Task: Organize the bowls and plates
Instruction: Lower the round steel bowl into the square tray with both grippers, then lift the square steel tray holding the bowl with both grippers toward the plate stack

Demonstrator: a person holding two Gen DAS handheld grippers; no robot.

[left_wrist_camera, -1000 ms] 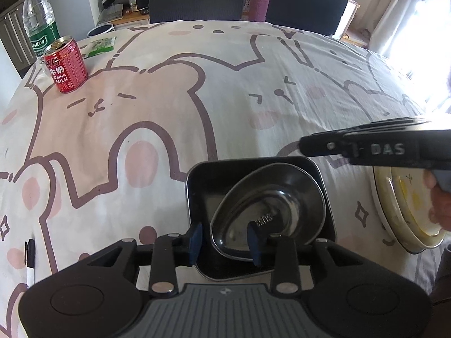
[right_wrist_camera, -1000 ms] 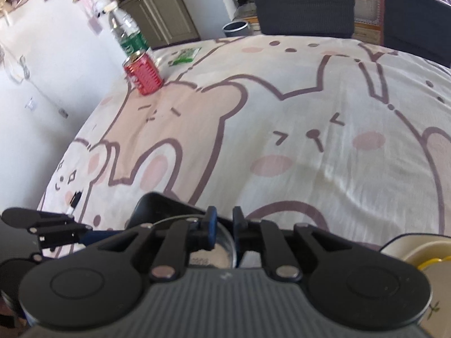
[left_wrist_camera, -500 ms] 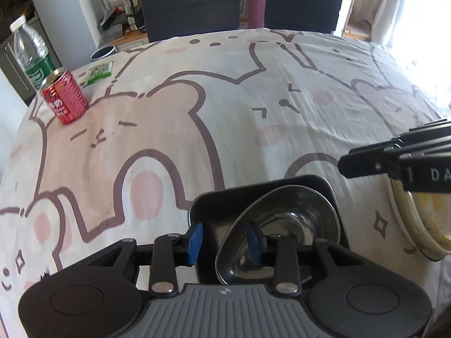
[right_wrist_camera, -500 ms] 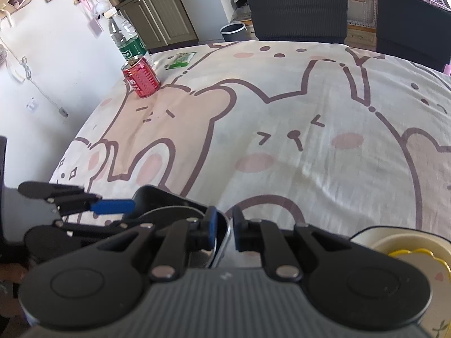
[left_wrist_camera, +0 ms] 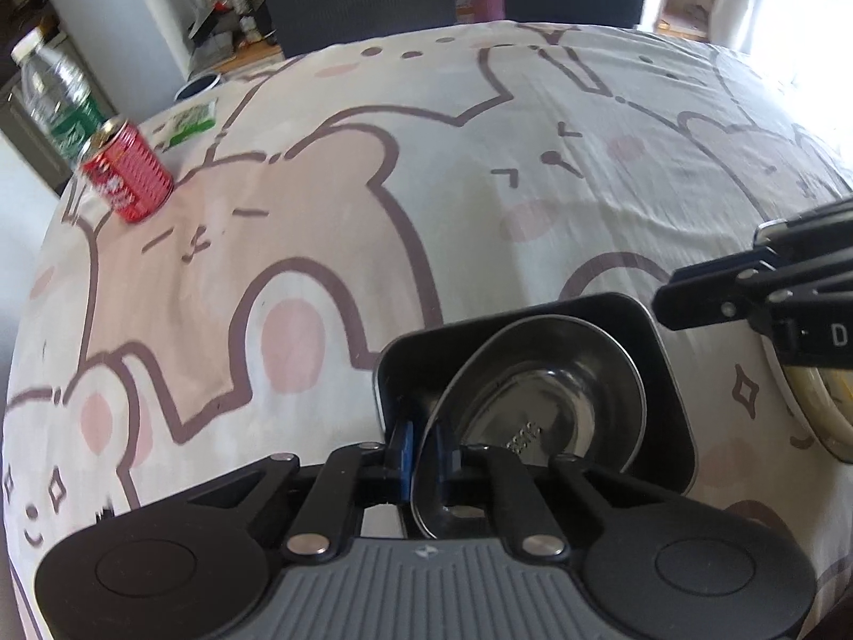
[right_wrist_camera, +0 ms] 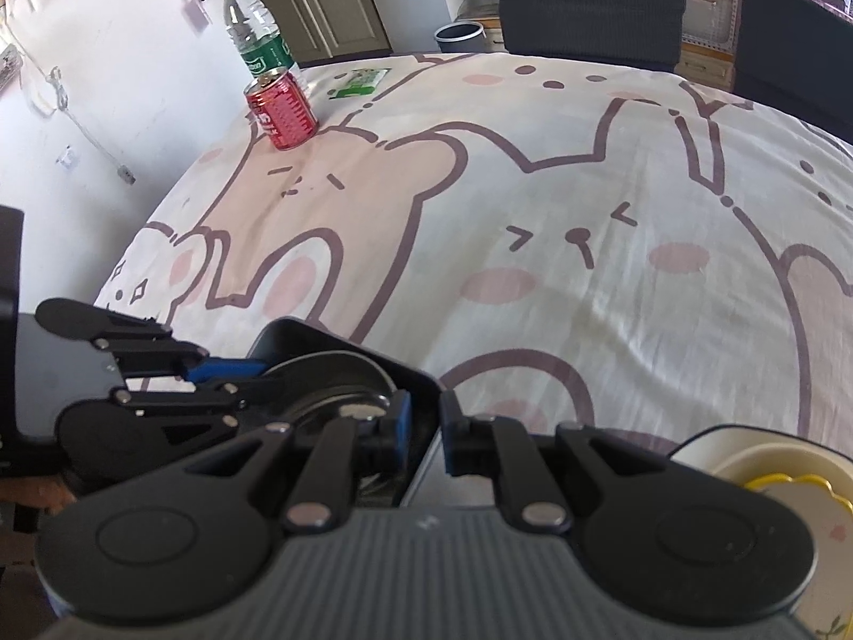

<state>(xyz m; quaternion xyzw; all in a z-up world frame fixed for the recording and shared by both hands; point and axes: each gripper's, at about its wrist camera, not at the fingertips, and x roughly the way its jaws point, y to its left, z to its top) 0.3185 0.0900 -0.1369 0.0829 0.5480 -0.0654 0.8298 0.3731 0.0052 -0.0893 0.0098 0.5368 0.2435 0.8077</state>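
We see a shiny steel bowl (left_wrist_camera: 538,416), round and smooth with a stamped mark on its base, tilted inside a square black tray (left_wrist_camera: 661,373) with rounded corners, low and right of centre in the left wrist frame. The left gripper (left_wrist_camera: 424,450) has its blue pads (left_wrist_camera: 402,448) pressed on the bowl's near rim, one inside and one outside, the jaws just finishing their close on the thin metal. In the right wrist view the same bowl (right_wrist_camera: 330,373) and tray (right_wrist_camera: 373,357) sit at the lower left, and the right gripper (right_wrist_camera: 424,429) stands at the tray's right wall with its jaws nearly together; the wall's edge runs into the narrow gap, though whether the pads press on it we cannot tell. At the right edge of the left view a cream plate (left_wrist_camera: 810,400) with a dark rim lies on the cloth, partly behind the right gripper (left_wrist_camera: 746,288). Only the right view shows a yellow scalloped dish (right_wrist_camera: 789,485) in that plate. The table wears a soft, lightly creased cloth (left_wrist_camera: 373,245) printed with pink and beige cartoon bears. In the upper left stand a ribbed red can (left_wrist_camera: 128,178) and a clear water bottle (left_wrist_camera: 58,101) with a green label, a green packet (left_wrist_camera: 189,120) near them. Dark chairs (right_wrist_camera: 586,0) line the far side; the right view alone shows a white wall and grey-green cabinets (right_wrist_camera: 320,0).
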